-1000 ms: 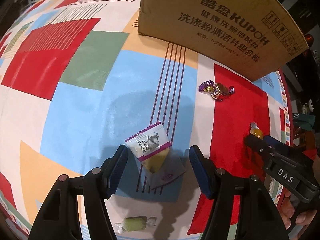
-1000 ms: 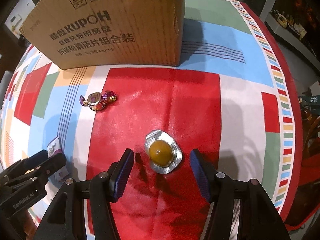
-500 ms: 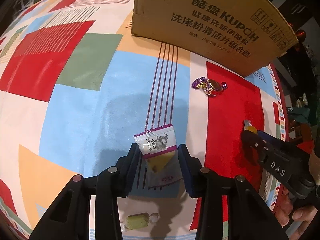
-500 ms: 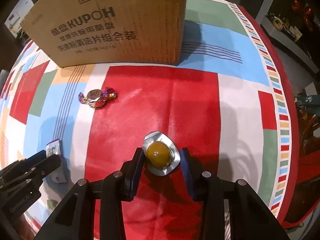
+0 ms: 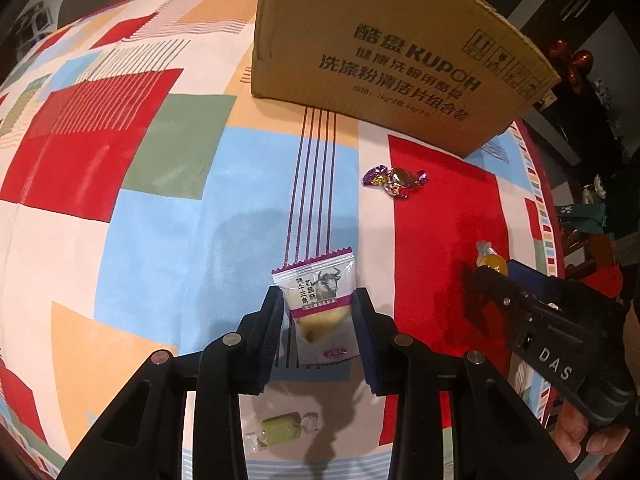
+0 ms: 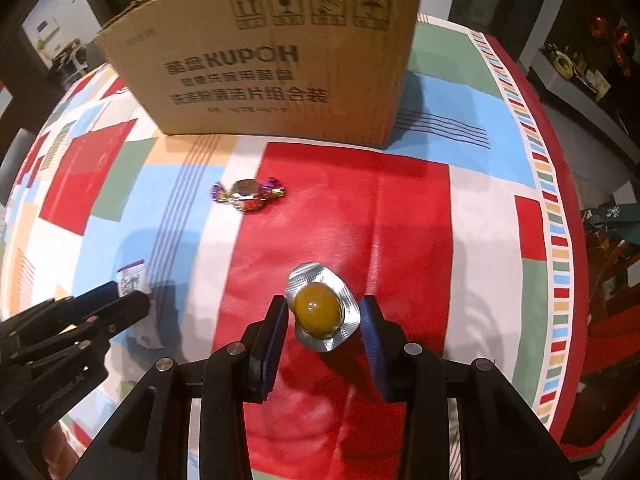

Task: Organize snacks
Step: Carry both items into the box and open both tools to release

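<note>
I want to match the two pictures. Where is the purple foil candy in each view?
Left wrist view: the purple foil candy lies right of centre in the upper half, on the tablecloth below the cardboard box.
Right wrist view: the same candy lies left of centre, again on the cloth below the box.
Shared landmark: the cardboard box with KUPOH printed on it.
</note>
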A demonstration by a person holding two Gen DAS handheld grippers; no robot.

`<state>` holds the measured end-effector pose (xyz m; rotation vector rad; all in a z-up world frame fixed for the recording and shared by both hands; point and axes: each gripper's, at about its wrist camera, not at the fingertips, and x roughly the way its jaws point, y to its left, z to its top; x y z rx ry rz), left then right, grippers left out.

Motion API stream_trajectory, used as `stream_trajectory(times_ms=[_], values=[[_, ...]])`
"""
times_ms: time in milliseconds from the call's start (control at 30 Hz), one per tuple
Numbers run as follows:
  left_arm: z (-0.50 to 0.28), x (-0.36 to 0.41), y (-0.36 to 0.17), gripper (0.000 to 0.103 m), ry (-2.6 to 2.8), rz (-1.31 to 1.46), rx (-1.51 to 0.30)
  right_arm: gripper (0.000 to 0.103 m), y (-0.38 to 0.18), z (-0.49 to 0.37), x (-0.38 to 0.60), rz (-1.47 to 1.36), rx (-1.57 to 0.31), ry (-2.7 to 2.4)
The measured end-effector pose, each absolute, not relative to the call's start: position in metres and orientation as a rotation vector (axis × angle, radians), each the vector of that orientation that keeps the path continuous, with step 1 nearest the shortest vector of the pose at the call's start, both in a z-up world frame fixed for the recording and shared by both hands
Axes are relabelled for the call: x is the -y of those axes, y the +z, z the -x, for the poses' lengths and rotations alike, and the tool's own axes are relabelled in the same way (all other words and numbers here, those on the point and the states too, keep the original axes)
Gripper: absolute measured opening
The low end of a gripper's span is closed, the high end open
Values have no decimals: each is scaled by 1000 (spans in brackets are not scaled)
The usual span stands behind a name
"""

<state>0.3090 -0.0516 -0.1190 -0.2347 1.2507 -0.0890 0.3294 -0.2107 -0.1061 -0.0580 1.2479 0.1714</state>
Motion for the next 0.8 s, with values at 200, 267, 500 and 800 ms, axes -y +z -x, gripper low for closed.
stream_trajectory(times_ms=[200, 267, 500, 800], values=[[-301, 43, -109, 35, -106, 217, -1227, 38, -97, -325, 206, 65, -1229, 192], [-301, 47, -106, 35, -112, 202, -1215, 38, -92, -323, 205, 64, -1221, 194], [-304, 47, -86, 35, -142, 150, -1168, 38, -73, -323, 208, 62, -1171, 182], [-307, 47, -51, 35, -174, 104, -1085, 38, -41, -326, 208, 40, -1084, 177]])
